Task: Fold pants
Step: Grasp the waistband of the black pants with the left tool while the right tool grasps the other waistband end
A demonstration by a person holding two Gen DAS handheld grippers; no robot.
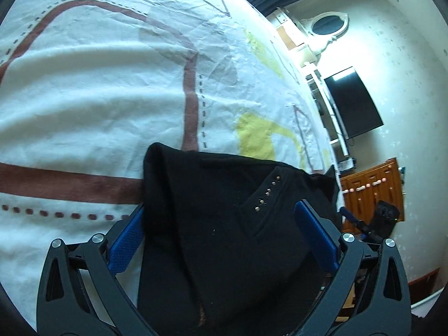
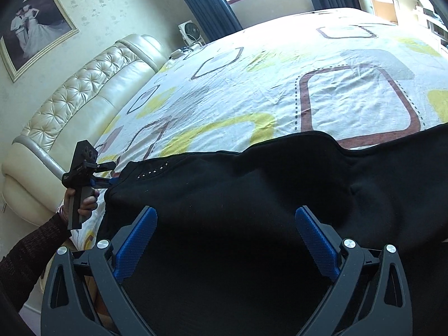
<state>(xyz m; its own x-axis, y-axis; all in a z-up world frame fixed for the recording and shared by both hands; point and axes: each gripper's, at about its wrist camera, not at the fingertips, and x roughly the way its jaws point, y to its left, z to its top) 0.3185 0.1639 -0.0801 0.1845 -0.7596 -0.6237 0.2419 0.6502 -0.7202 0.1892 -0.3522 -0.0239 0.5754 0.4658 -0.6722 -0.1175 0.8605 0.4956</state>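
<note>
Pants (image 2: 252, 190) lie spread along the near edge of the bed (image 2: 252, 89). The headboard (image 2: 84, 98) stands at the bed's left side, with a framed picture (image 2: 36, 28) on the wall behind it.

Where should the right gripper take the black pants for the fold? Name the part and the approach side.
Probably the far hem edge of the black pants, where it lies free on the bedsheet. Bring the right gripper, fingers open, forward over the cloth, low, one finger under that edge.
</note>
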